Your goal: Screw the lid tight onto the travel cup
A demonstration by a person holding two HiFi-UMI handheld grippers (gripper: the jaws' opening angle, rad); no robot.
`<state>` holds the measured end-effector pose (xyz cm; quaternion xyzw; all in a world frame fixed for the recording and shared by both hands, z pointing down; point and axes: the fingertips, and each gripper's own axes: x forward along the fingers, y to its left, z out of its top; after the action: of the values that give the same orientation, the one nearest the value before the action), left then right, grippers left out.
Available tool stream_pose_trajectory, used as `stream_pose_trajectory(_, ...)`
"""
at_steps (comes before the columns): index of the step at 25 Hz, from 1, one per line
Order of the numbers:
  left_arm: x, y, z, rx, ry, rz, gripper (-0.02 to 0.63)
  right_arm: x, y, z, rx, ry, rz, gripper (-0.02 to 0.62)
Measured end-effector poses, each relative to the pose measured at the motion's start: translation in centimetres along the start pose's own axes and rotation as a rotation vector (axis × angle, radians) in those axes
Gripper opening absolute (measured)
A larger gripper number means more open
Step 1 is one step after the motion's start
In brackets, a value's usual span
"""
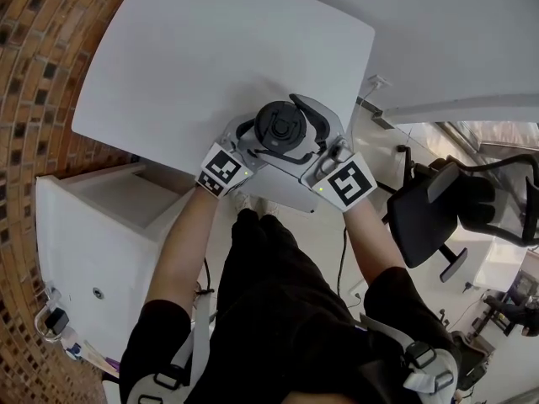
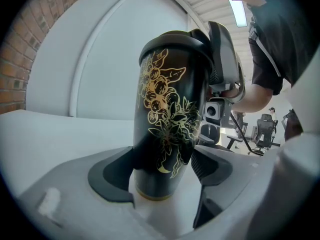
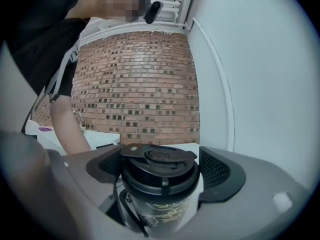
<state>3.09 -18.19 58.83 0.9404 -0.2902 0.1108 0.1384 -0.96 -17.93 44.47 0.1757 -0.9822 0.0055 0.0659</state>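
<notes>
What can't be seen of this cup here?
- Left gripper view: top of the lid, facing away.
- Right gripper view: lower half of the cup, blocked by the right gripper.
- Head view: sides of the cup, hidden under the lid.
- Everywhere: the threads, covered by the lid.

The travel cup (image 2: pixel 167 129) has a black wall with a slight sheen and fine metallic-gold print. Its lid (image 3: pixel 159 166) looks like matt black plastic. The right tongs (image 3: pixel 160 173) are smooth, matt grey plastic with dark, mesh-textured pads (image 3: pixel 216 170). The surface (image 1: pixel 185 66) is smooth matt white. At nine o'clock in the head view stands a rough brick wall (image 1: pixel 34 99).
</notes>
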Motion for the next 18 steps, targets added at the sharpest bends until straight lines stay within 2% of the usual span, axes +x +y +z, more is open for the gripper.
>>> stream_pose_trajectory(6, -0.2, 0.0, 0.2, -0.002, -0.006, -0.004, 0.365, 0.0, -0.5, 0.0, 0.035, -0.014, -0.270, 0.445)
stream_pose_trajectory(8, -0.2, 0.0, 0.0, -0.007, -0.003, -0.006, 0.365, 0.1, -0.5, -0.2, 0.074, -0.018, -0.308, 0.445)
stream_pose_trajectory(9, -0.2, 0.0, 0.0, -0.007, -0.005, -0.006, 0.365, 0.0, -0.6, -0.2, 0.101, -0.031, -0.296, 0.446)
stream_pose_trajectory(11, -0.1, 0.0, 0.0, -0.006, -0.006, -0.003, 0.365, -0.2, -0.4, 0.1, 0.160, -0.062, -0.203, 0.463)
stream_pose_trajectory(13, -0.1, -0.1, 0.1, -0.009, -0.006, -0.005, 0.365, -0.5, -0.1, 0.1, 0.169, -0.053, -0.056, 0.472)
stream_pose_trajectory(16, -0.1, -0.1, 0.0, -0.009, -0.007, -0.007, 0.365, -0.4, 0.3, -0.4, 0.091, 0.024, 0.143, 0.482)
stream_pose_trajectory(18, 0.0, 0.0, 0.1, -0.006, -0.011, -0.006, 0.365, -0.2, 0.5, -0.7, 0.046, 0.070, 0.224, 0.482)
